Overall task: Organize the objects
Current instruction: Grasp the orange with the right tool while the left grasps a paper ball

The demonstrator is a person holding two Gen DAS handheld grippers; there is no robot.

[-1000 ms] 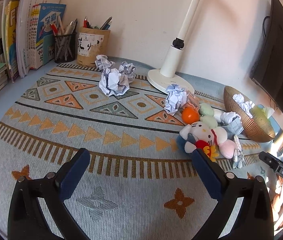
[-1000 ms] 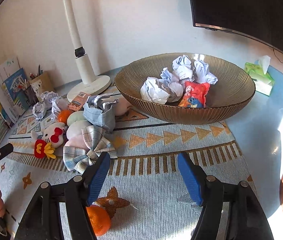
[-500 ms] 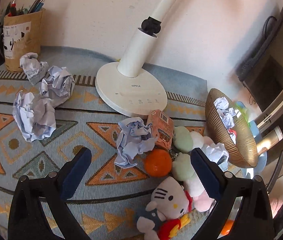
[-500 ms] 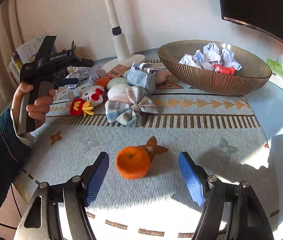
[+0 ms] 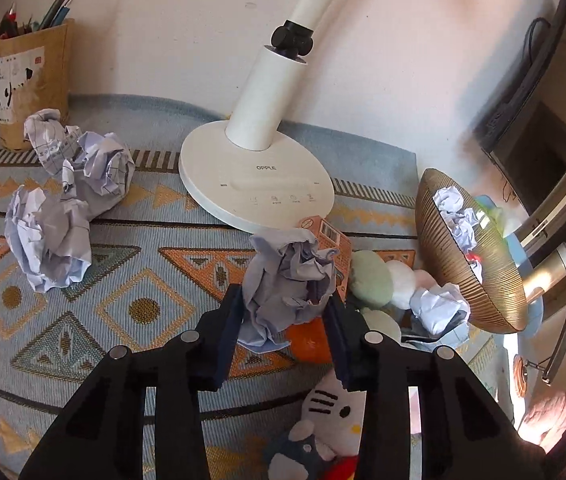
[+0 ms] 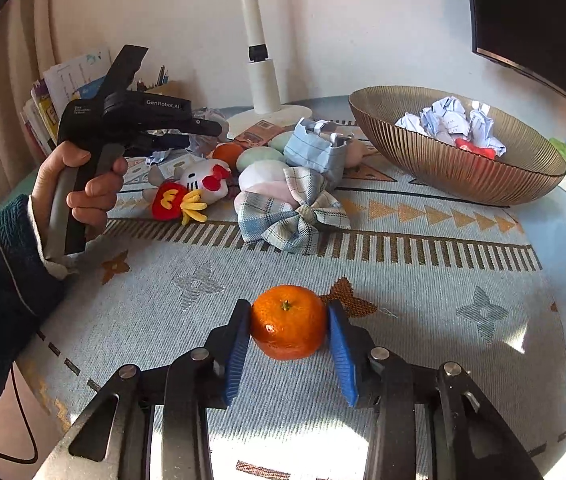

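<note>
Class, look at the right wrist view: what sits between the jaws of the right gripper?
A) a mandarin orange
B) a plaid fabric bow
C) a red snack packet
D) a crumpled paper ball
A: the right gripper has its blue pads pressed on both sides of the mandarin orange, which rests on the patterned table mat.

orange tangerine (image 6: 288,328), gold ribbed bowl (image 6: 459,176)

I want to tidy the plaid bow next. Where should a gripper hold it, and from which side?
Probably grip the plaid bow at its pinched middle knot, coming from above. It lies flat on the mat, its loops are loose cloth, and the knot is its narrowest, firmest part.
</note>
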